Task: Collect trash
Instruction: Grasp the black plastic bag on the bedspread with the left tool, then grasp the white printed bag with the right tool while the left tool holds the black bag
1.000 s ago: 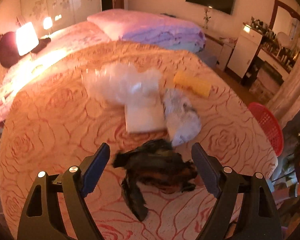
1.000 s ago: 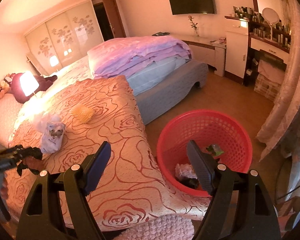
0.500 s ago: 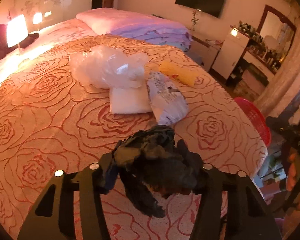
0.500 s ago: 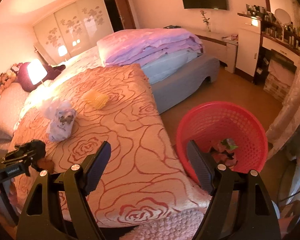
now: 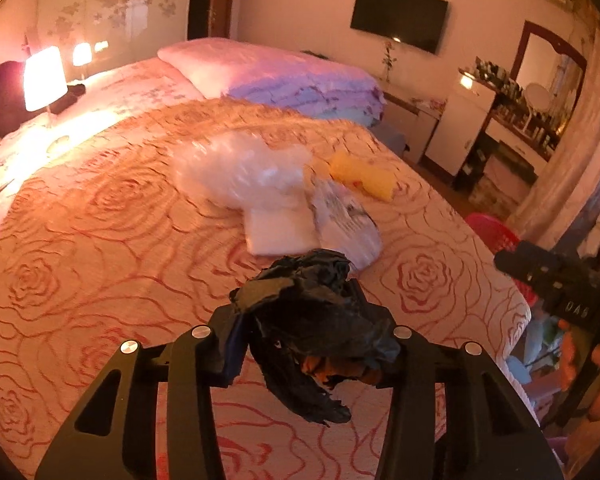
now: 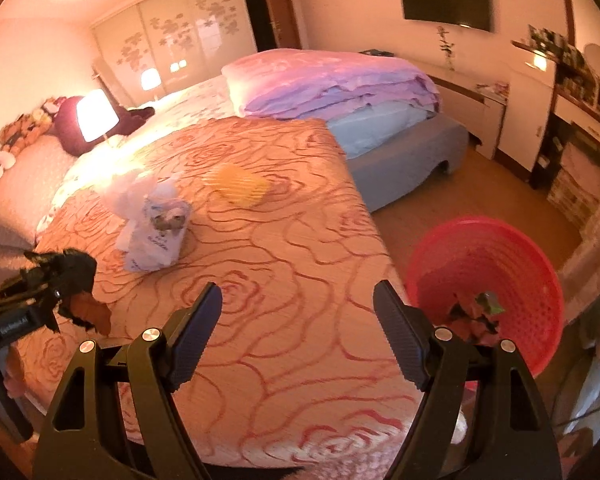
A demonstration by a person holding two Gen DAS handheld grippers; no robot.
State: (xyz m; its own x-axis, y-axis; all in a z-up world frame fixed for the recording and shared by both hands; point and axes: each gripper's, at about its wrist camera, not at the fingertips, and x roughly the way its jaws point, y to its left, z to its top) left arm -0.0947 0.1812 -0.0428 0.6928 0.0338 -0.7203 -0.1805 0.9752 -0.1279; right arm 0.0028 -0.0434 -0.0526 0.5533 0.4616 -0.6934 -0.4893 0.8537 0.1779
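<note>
Left wrist view: left claw (image 5: pixel 312 344) is closing on black wrapper (image 5: pixel 316 320), now lifting it off bed (image 5: pixel 100 240); right claw (image 6: pixel 298 332) hanging wide, empty. Basket (image 6: pixel 512 264) probably next.

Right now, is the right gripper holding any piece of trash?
No. In the right wrist view the right gripper stands open with only the bedspread visible between its fingers.

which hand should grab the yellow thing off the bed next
Right. The right gripper is open and empty, with the yellow item ahead on the bedspread. The left gripper is closing its fingers on the black crumpled trash, which probably goes to the red basket first.
</note>
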